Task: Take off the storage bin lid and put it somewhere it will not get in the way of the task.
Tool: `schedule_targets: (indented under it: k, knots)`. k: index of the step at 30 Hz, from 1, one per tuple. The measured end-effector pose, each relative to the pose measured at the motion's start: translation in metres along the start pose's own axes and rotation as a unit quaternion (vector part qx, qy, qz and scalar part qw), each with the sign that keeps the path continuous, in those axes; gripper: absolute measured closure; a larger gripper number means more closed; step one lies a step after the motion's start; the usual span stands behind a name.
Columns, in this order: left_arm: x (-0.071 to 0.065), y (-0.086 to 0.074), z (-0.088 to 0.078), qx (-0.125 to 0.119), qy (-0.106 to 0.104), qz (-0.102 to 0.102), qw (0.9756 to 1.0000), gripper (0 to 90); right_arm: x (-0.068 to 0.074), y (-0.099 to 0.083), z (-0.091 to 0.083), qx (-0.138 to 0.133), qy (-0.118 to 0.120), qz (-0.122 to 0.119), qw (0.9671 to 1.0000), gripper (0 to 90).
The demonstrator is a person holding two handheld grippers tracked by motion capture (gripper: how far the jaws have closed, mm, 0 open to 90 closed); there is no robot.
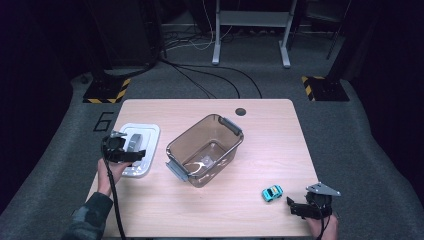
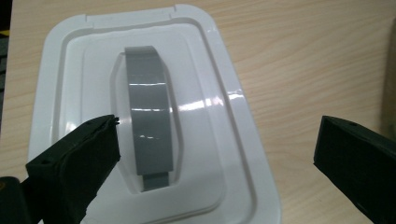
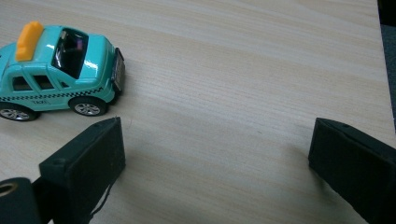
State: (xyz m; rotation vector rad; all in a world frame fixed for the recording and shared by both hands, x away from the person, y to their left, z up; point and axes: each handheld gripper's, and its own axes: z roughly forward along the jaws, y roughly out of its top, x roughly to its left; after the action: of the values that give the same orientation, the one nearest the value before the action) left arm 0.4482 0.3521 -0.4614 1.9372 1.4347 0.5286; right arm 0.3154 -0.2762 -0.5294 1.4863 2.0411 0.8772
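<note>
A pale wooden table (image 1: 280, 130) is seen on grey carpet, with a clear brown bin (image 1: 205, 149) at its centre. The white lid (image 2: 60, 84) lies flat at the left edge, its grey handle (image 2: 149, 116) uppermost. The left gripper (image 2: 215, 149) hangs over it with jaws spread wide, nothing held. The right gripper (image 3: 215, 154), also wide and empty, is just beside the teal toy taxi (image 3: 58, 70). For a sound pickup, the car should be centred between the jaws, side to side, before closing.

Lid (image 1: 140, 148) left of tub (image 1: 205, 148)
</note>
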Motion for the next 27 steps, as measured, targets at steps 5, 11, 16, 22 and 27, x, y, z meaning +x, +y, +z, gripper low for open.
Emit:
schedule_targets:
  k: [5, 11, 16, 22, 27]
  knots:
    - [-0.017, -0.006, -0.008, -0.009, -0.01, 0.028, 0.9995, 0.0, 0.0, 0.0, 0.0, 0.001, 0.0, -0.001, 1.0, 3.0]
    - [-0.036, -0.014, -0.011, -0.007, -0.021, 0.057, 0.9982, 0.0, 0.0, 0.0, 0.0, 0.0, -0.001, 0.001, 1.0, 2.9]
    - [-0.048, -0.021, -0.009, -0.001, -0.03, 0.077, 0.9966, 0.0, 0.0, 0.0, 0.0, 0.001, -0.001, 0.003, 1.0, 2.9]
    - [-0.065, -0.032, -0.005, 0.004, -0.044, 0.098, 0.9942, 0.0, 0.001, 0.001, 0.001, 0.001, -0.002, 0.003, 1.0, 2.6]
    - [-0.077, -0.04, -0.002, 0.006, -0.053, 0.111, 0.9924, 0.0, 0.001, 0.001, 0.001, 0.002, -0.003, 0.002, 1.0, 2.3]
